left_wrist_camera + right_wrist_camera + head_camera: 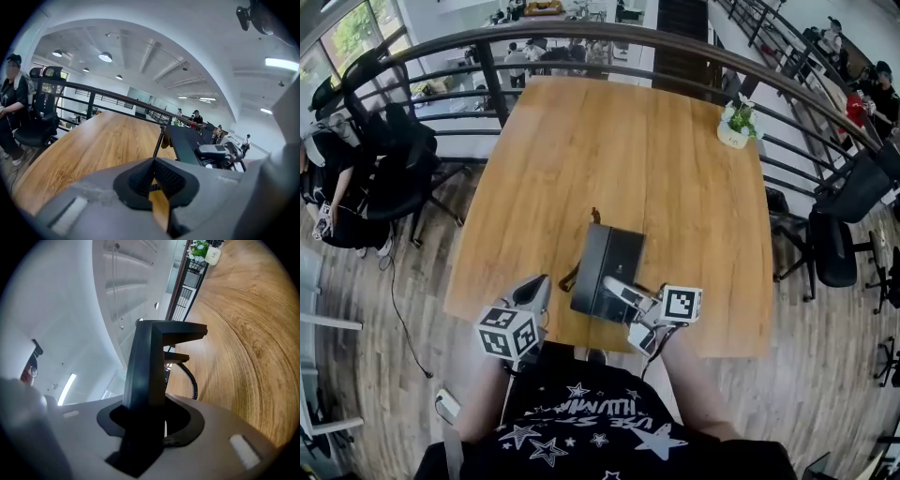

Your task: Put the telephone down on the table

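Observation:
The black telephone (607, 270) hangs over the near edge of the wooden table (628, 150), tilted, with its coiled cord (190, 378) dangling below it. My right gripper (623, 292) is shut on the telephone's near end. In the right gripper view the telephone (147, 362) rises from between the jaws. My left gripper (534, 289) is to the telephone's left at the table's near edge, shut with nothing in it. In the left gripper view my left gripper (153, 164) looks along the tabletop, with the telephone (187, 143) and the right gripper (218, 152) off to its right.
A small white pot with a green plant (735, 127) stands at the table's far right corner. A curved black railing (609, 37) runs behind the table. Black office chairs (394, 159) stand to the left and right, and a seated person (11, 108) is at the far left.

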`<action>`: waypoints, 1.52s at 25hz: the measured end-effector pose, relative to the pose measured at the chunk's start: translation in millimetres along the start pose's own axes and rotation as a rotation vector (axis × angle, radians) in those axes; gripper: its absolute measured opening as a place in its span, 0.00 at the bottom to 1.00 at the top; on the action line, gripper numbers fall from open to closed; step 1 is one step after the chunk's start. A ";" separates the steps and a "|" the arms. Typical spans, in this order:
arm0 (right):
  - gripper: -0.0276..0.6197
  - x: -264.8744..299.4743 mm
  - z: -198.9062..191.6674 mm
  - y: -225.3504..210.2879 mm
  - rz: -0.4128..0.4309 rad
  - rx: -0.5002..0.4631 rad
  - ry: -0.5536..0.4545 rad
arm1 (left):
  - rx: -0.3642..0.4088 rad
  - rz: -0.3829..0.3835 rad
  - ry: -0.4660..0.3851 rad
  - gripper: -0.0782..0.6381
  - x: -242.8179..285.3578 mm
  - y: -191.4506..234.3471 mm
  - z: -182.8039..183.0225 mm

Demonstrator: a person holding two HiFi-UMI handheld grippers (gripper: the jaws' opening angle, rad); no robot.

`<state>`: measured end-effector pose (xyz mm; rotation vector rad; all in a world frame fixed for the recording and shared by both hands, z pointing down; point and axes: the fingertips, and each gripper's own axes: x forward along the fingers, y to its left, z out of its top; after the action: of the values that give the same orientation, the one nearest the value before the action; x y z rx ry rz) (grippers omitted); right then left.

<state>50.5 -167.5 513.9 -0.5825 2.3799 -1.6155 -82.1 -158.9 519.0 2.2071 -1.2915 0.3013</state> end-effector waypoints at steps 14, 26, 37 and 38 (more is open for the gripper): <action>0.29 38.7 49.1 -34.6 -0.025 -0.026 0.015 | 0.042 -0.060 -0.002 0.11 61.7 34.4 49.1; 0.29 66.9 94.5 -69.7 -0.022 0.008 0.057 | 0.024 -0.060 0.038 0.11 118.8 55.1 77.2; 0.29 75.3 105.8 -101.1 -0.048 0.053 0.065 | 0.008 -0.049 0.083 0.11 138.2 66.5 70.0; 0.29 76.8 107.0 -101.7 -0.041 0.041 0.066 | 0.009 -0.049 0.086 0.11 138.8 66.5 69.3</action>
<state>43.1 -323.6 571.2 -0.5833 2.3899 -1.7223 -73.9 -324.8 548.7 2.2049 -1.1910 0.3791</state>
